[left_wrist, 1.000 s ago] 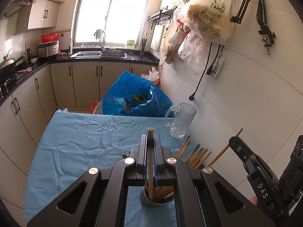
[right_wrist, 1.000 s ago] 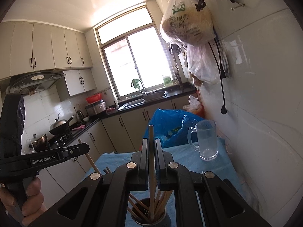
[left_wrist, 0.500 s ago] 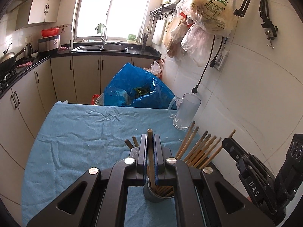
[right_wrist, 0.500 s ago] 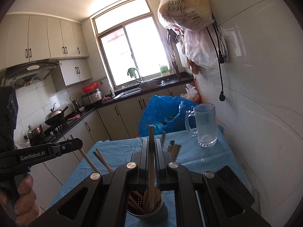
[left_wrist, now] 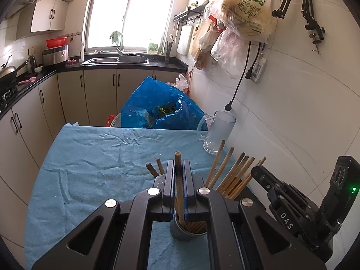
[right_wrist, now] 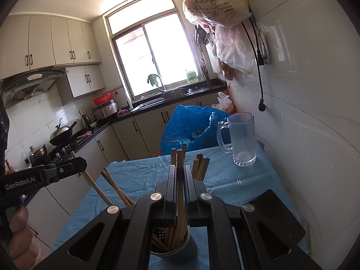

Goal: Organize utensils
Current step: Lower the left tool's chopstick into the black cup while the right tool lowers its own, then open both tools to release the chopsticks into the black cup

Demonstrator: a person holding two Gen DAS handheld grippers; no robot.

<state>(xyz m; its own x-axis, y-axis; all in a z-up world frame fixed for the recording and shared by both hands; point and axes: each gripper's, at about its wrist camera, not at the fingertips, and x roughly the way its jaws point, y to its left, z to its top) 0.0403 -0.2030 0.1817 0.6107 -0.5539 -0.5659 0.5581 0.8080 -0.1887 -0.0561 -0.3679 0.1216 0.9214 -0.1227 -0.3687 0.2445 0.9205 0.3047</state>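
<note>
A grey round holder [left_wrist: 180, 232] full of wooden chopsticks [left_wrist: 234, 173] stands on the blue cloth, just under both grippers. My left gripper [left_wrist: 178, 164] is shut on a single upright chopstick [left_wrist: 177, 157] whose lower end reaches into the holder. In the right wrist view my right gripper [right_wrist: 179, 168] is likewise shut on one chopstick [right_wrist: 179, 155] that dips into the same holder [right_wrist: 180, 249]. The right gripper [left_wrist: 255, 171] shows at the right of the left wrist view. A hand [right_wrist: 18, 236] holds the left gripper [right_wrist: 83, 162] at the left of the right wrist view.
A glass mug [right_wrist: 243, 141] stands at the far right of the blue-clothed table [left_wrist: 90, 168], near the white tiled wall. A blue plastic bag [left_wrist: 155, 110] sits beyond the far edge. A flat black object [right_wrist: 276, 213] lies right of the holder, and a paper clip [right_wrist: 239, 181] nearby.
My right gripper has sunk, taking its chopstick deeper into the holder. The loose chopsticks in the holder have shifted and fan out wider. The left gripper has stayed nearly still.
</note>
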